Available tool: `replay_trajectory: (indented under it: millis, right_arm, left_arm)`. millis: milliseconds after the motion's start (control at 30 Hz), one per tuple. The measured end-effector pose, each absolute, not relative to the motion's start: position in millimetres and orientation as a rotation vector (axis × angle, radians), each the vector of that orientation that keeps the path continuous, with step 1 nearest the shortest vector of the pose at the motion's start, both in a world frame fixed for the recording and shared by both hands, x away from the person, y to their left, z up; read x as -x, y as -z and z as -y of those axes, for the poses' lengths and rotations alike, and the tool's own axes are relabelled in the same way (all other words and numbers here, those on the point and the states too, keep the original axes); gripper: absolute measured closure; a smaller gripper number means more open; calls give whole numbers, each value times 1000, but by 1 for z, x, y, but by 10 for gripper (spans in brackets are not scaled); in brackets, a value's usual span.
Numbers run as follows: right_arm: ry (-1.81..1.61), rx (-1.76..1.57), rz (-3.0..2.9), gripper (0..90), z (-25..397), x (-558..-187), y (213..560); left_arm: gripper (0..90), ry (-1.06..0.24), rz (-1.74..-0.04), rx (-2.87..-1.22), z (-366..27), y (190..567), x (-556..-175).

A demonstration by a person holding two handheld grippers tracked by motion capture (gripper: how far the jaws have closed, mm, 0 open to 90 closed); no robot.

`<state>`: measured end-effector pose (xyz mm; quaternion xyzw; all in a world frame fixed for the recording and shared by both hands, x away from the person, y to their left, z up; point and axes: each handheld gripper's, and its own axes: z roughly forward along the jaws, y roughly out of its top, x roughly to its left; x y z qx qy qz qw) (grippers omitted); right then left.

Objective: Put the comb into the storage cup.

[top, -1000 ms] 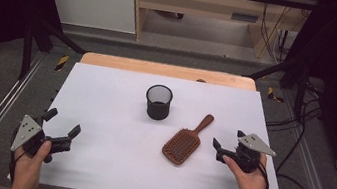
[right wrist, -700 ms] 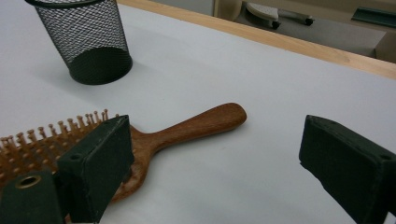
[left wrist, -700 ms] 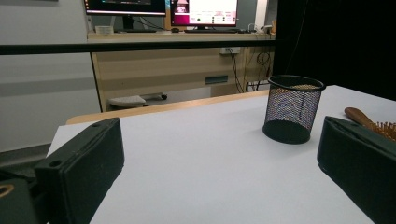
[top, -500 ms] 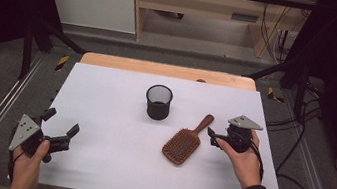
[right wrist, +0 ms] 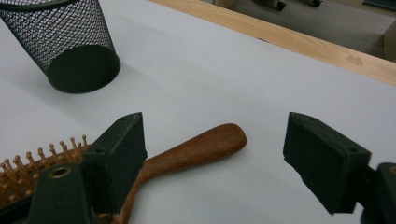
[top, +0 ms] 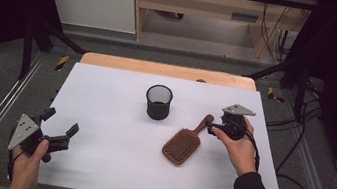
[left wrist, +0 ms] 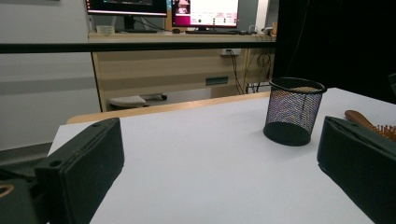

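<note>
Jaws of our right gripper (right wrist: 212,154) stood wide apart over the wooden hairbrush (top: 185,141), clamped on nothing; in the right gripper view the near jaw sat over the neck of the brush where handle (right wrist: 196,147) meets bristle pad, while the far jaw hung over bare white table (top: 105,95) past the handle's rounded tip. Whether that near jaw touched the wood we could not tell from this angle. From the high view we noted the right gripper (top: 218,126) at the brush's handle end, on the table's right half. Brush lay flat, bristles up, handle angled toward the far right, head toward us. A black mesh cup (top: 158,101) stood upright just beyond and left of the brush, apart from it. Our left gripper (top: 58,126) we held low at the near left corner, well apart from both things, its jaws likewise spread and holding nothing; its own view looked across the table to the cup (left wrist: 293,111), with a sliver of the brush (left wrist: 373,123) behind the right-hand jaw.
</note>
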<state>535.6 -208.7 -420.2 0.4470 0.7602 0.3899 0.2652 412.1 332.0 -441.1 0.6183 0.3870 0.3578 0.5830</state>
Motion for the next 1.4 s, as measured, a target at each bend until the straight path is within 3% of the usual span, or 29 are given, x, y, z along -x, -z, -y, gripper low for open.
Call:
replay_trajectory:
  millis: [167, 200, 333, 700, 867, 1400]
  right_arm:
    - [-1005, -1241, -2068, 315, 204, -539, 423]
    - [-975, -1229, -2086, 379, 200, -539, 425]
    - [-970, -1212, -2090, 473, 196, -539, 425]
    - [-968, -1145, -2114, 841, 186, -547, 424]
    - [-959, -1131, -2138, 900, 181, -549, 427]
    - [-803, -1080, -2247, 900, 159, -566, 456]
  left_arm:
    - [12, -841, -905, -1438, -333, 440, -412]
    - [12, -840, -905, -1438, -333, 440, -412]
    - [13, -836, -909, -1437, -333, 441, -413]
    - [12, -839, -911, -1432, -335, 440, -412]
    - [13, -840, -915, -1425, -336, 440, -412]
    - [15, -832, -915, -1428, -337, 440, -414]
